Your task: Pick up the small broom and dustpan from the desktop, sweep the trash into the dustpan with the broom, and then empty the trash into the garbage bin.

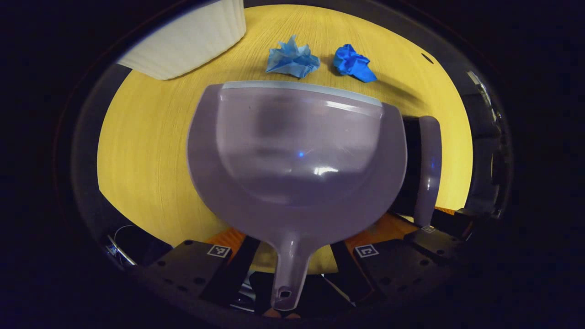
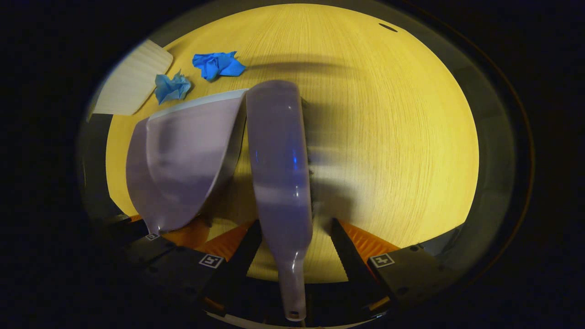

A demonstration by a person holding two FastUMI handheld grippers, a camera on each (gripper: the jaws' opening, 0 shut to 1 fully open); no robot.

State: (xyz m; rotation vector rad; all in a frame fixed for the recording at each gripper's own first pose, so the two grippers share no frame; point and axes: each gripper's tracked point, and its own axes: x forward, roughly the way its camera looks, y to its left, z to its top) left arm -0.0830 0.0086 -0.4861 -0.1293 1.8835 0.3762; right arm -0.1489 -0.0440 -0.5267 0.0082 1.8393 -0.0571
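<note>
On the yellow wood-grain table [image 1: 146, 151] the lilac dustpan [image 1: 297, 155] lies flat, its pale front lip facing two wads of blue paper: a lighter crumpled wad [image 1: 292, 59] and a darker wad [image 1: 353, 63] just beside it, both a little beyond the lip and apart from it. The dustpan's handle runs back between the fingers of the left tool [image 1: 292, 256], which stand spread on either side of it with gaps showing, so the left tool is released and not gripping. Beside the dustpan, on its right in the left gripper view, lies the small broom [image 1: 427, 169], close against the pan's side wall. In the right gripper view the broom [image 2: 279, 169] stretches away along the table, dark bristles along its right edge, its handle reaching back between the fingers of the right tool [image 2: 295, 251]; those fingers also stand apart from the handle, released. The dustpan [image 2: 183, 160] shows there to the left of the broom. A white ribbed garbage bin [image 1: 192, 36] stands at the far left of the table, near the lighter wad.
</note>
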